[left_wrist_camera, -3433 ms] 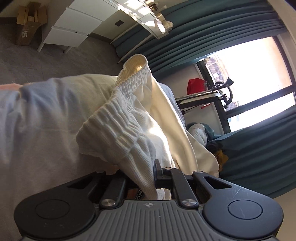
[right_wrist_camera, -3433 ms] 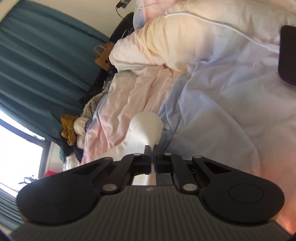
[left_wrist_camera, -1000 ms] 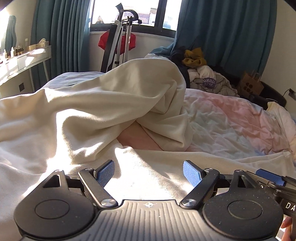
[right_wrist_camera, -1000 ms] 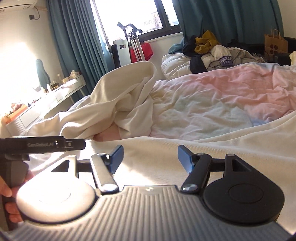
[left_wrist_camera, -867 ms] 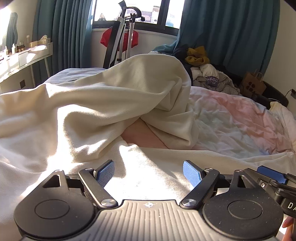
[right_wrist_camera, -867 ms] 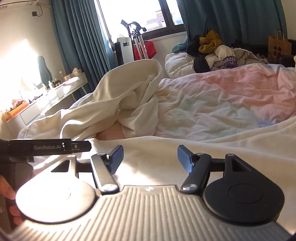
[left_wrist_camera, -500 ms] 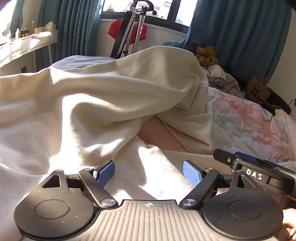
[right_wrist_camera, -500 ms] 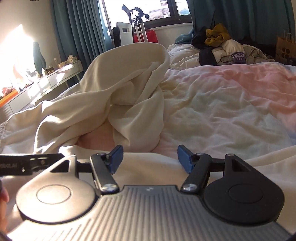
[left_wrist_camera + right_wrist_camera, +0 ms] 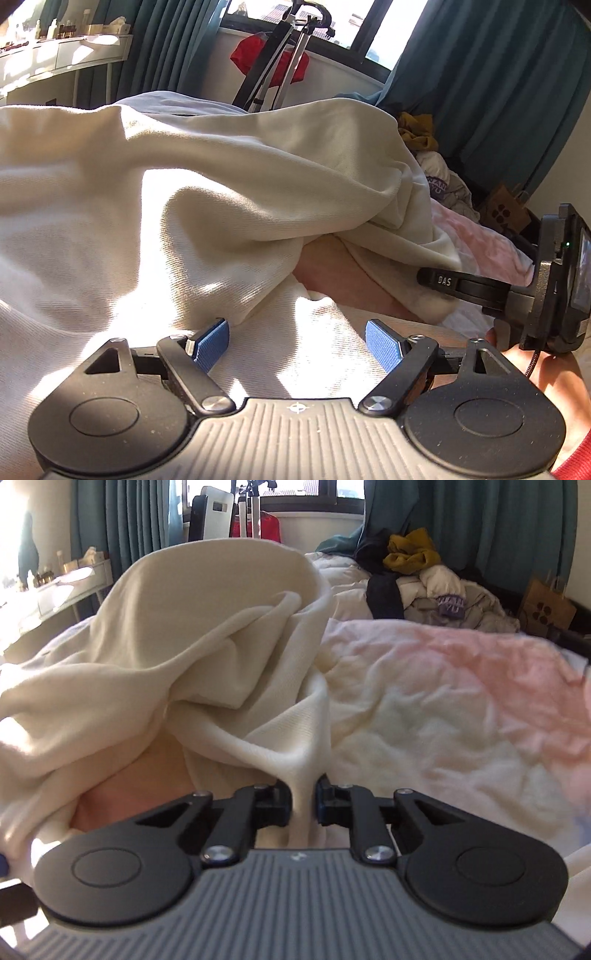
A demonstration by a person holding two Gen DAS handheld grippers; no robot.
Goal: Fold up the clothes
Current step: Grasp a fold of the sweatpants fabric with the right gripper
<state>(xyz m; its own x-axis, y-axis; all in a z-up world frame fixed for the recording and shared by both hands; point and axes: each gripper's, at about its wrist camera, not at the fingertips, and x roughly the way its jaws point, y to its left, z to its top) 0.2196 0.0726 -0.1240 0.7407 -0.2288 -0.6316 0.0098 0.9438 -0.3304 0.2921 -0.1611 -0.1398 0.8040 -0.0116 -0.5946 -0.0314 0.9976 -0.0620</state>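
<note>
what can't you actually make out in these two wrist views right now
- Right wrist view: the right gripper hides how much cream garment it pinches.
- Left wrist view: cloth under the open left gripper is sun-glared.
- Both: the garment's full outline is bunched and cut off by frame edges.

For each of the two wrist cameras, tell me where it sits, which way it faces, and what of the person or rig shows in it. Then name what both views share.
Left wrist: sits on the left gripper, low over the cream garment, facing the window; jaws spread open, nothing between them; the right gripper's body and the person's hand show at right.
Right wrist: sits on the right gripper, facing the same window end; jaws shut on a pinch of the cream garment.
Shared: the garment, the pink duvet, the clothes pile and the teal curtains.
</note>
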